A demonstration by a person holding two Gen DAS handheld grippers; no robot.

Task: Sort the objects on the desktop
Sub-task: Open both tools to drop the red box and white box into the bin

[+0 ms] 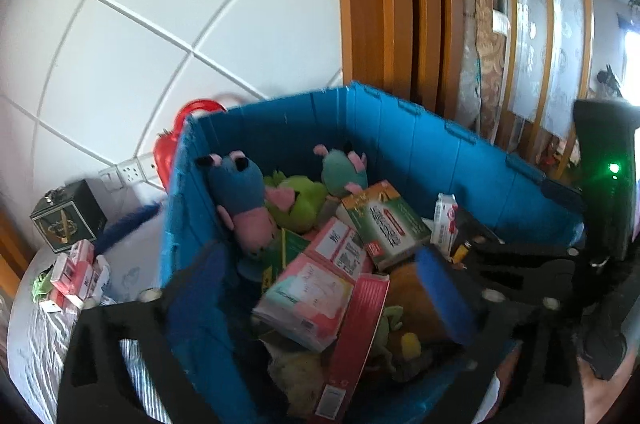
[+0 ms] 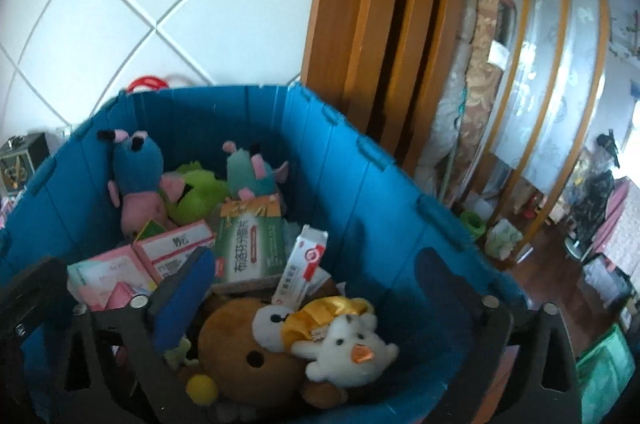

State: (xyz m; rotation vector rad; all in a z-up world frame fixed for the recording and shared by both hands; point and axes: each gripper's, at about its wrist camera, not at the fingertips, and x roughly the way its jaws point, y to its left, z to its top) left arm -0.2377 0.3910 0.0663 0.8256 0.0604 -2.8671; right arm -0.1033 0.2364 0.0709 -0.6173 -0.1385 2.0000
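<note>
Left wrist view is the only one that catches the surface (image 1: 36, 336) to the left of the blue crate (image 1: 400, 128), with a little stack of pink-and-white boxes (image 1: 76, 274) and a dark green tin (image 1: 66, 216) sitting on it, plus the other gripper's black body with a green light at far right. The right wrist view shows stuff that one hides: a brown plush bear (image 2: 240, 348) and a white plush duck with a gold cap (image 2: 344, 340) at the near end of the crate. The crate holds pretty much everything: blue plush mouse (image 2: 134, 168), teal plush (image 2: 252, 176) and green plush (image 2: 198, 194) along the far wall, then a green medicine box (image 2: 250, 244) and pink boxes (image 1: 312, 292) piled in the middle. Left gripper (image 1: 316, 304) hovers over the crate's near left corner, fingers spread wide, nothing in them. Right gripper (image 2: 316, 304) hangs above the bear, also gaping wide and empty, with its right finger outside the crate wall.
</note>
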